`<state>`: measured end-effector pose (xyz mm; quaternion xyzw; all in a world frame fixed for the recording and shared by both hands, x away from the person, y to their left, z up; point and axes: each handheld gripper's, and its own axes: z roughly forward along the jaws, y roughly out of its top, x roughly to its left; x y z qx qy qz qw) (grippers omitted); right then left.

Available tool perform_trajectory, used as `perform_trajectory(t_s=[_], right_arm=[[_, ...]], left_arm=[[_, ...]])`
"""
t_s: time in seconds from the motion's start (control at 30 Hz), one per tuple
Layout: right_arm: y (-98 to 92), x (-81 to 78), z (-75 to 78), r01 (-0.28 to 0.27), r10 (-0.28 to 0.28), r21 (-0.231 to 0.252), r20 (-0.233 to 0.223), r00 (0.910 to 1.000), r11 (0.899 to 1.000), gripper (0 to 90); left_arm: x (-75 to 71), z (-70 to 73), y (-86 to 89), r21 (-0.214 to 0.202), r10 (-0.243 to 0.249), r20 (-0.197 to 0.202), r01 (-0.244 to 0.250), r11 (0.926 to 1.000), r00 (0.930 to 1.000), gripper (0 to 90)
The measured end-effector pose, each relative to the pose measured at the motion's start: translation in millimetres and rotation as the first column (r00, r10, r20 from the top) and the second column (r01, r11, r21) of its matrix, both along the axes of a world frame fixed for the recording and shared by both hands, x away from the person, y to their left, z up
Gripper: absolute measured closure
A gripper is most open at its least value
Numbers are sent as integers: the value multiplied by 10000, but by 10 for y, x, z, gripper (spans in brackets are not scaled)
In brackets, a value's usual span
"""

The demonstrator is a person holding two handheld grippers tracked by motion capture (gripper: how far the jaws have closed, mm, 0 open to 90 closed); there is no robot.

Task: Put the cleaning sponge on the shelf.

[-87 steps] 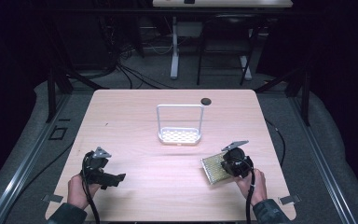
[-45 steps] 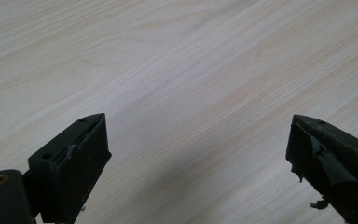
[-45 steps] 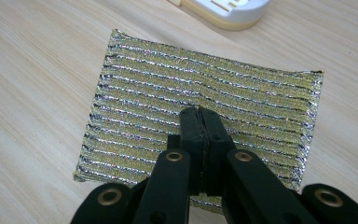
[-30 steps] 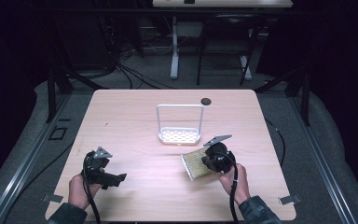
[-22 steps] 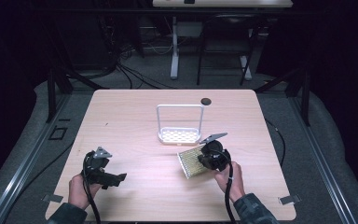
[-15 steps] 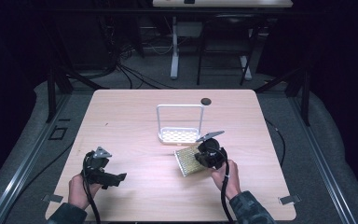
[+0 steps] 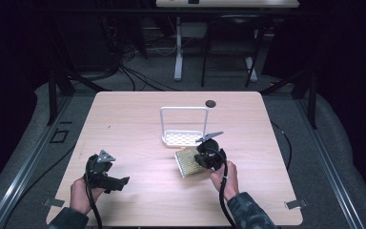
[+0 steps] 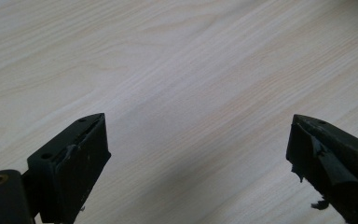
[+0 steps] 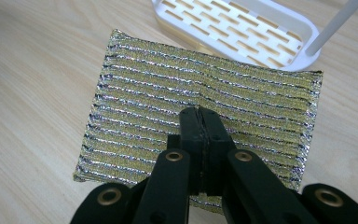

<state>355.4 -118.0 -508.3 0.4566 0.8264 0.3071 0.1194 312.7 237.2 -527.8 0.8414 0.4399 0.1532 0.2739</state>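
A gold, ribbed scouring sponge [image 7: 186, 162] [image 9: 205, 84] lies flat just in front of a white slotted holder [image 7: 183, 138] [image 9: 242, 32] with a tall wire handle. My right gripper [image 7: 204, 157] [image 9: 199, 114] is shut on the sponge, its jaws pinched together on the sponge's near middle. The sponge's far edge reaches the holder's front rim. My left gripper [image 7: 119, 181] [image 8: 196, 140] is held low over bare wood near the table's front left, open wide with nothing between its jaws.
A small dark round disc [image 7: 211, 103] lies on the wooden table [image 7: 133, 124] near its back edge, behind the holder. Dark floor, cables and table legs lie beyond the table.
My right gripper has carried the sponge from the table's front right leftward and away from the person, up to the holder's front. The left gripper has stayed put.
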Motion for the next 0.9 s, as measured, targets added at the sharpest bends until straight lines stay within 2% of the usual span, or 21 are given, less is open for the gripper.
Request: perform_trajectory(t_s=[0.13,0.2,0.4,0.9], right_arm=[[28,12,1,26,-26,37,2,10000,10000,900],[51,21,0,0,0,19,31,10000,10000,900],[101,47,22,77,-78,83,109,9999,9999,900],[243,163,29,737,-750,518,243,9969,9959,900]], left_arm=[[-3,1,-17,53,97,75,-98,9999,9999,51],[-1,7,-11,104,254,144,-256,9996,9996,8],[-7,19,19,-88,460,316,-457,9989,9984,4],[-5,22,8,-5,334,297,-334,9994,9990,1]])
